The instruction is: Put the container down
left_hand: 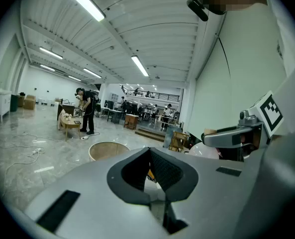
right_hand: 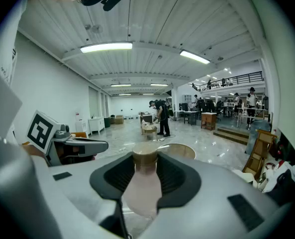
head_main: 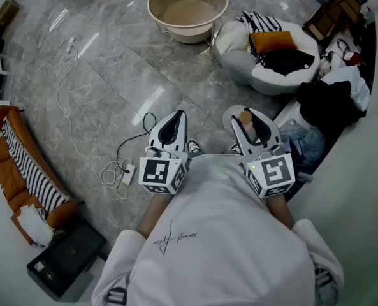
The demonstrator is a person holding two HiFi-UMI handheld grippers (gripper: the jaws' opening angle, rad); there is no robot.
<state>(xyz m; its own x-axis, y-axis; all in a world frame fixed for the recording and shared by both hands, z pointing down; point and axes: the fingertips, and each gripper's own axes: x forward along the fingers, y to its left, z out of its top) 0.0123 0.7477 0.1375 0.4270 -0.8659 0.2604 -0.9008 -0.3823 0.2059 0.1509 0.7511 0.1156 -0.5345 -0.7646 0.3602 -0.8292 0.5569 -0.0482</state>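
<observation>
**Holding the container clear of the floor**

Pressing on both sides of the pale, tan-capped container (right_hand: 143, 183), the jaws of the right gripper (right_hand: 145, 158) are holding it aloft with the cap pointing forward, so it is not yet set down. The left gripper (left_hand: 148, 156) is idling with its jaws together and empty, seemingly unneeded. Both are hovering above the grey marble floor (head_main: 112, 62).

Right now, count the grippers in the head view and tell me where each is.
2. The left gripper is at lower centre, jaws together, empty. The right gripper sits beside it to the right, closed on a tan-capped bottle. None hidden.
</observation>
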